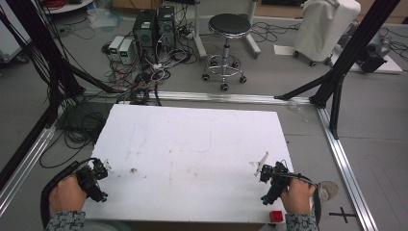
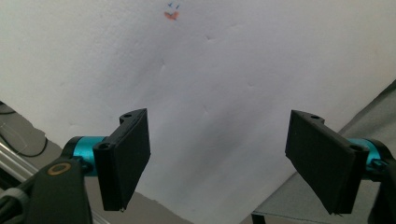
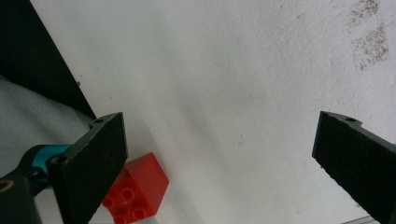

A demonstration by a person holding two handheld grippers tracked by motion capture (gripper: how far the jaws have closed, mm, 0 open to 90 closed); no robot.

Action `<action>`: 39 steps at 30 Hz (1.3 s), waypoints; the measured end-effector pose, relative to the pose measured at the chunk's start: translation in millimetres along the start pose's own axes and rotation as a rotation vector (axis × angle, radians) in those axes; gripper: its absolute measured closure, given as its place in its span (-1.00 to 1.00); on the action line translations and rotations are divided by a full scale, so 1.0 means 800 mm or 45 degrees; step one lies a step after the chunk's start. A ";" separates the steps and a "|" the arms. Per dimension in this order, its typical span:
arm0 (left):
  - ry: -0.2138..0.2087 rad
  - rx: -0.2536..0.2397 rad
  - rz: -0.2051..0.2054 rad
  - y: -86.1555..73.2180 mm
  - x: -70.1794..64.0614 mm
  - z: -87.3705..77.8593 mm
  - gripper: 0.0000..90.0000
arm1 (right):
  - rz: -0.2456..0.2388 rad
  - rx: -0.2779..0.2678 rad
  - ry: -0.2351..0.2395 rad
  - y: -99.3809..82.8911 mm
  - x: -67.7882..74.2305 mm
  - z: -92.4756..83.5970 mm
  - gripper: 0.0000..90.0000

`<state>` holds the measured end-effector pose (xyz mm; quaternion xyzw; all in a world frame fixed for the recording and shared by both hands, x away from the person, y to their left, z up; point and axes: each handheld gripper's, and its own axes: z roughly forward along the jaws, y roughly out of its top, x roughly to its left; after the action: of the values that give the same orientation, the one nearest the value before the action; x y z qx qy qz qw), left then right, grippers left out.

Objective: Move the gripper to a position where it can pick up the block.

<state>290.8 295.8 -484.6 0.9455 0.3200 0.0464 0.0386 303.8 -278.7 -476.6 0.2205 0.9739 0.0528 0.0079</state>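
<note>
A white foam board [image 1: 192, 144] covers the table. My left gripper [image 1: 101, 181] is held at the board's front left corner with its jaws wide apart and nothing between them; in the left gripper view it [image 2: 219, 116] looks across bare white board [image 2: 210, 70]. Near the front right edge my right gripper [image 1: 266, 185] is also open and empty. A small red studded brick [image 1: 275, 216] lies at the front right corner, just behind that hand. In the right gripper view the brick [image 3: 135, 189] sits beside the left jaw of the right gripper [image 3: 223, 119].
A small brown mark [image 1: 133, 170] and faint smudges [image 3: 369, 42] dot the board. Beyond it stand a black stool [image 1: 229, 24], computer towers [image 1: 154, 29] with tangled cables, black frame posts [image 1: 337, 77] and aluminium rails [image 1: 346, 163] on the floor.
</note>
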 end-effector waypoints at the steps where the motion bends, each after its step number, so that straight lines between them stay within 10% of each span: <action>1: 0.000 0.000 0.000 0.000 0.000 0.000 -0.50 | 0.000 0.000 0.000 0.000 0.000 0.000 -0.94; 39: -0.033 -0.001 -0.016 -0.002 0.002 -0.003 -0.50 | -0.414 -0.044 0.015 -0.053 0.019 -0.031 -0.94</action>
<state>290.5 298.0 -482.7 0.9440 0.3253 0.0342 0.0435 270.7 -312.4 -456.0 0.0595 0.9957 0.0688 0.0145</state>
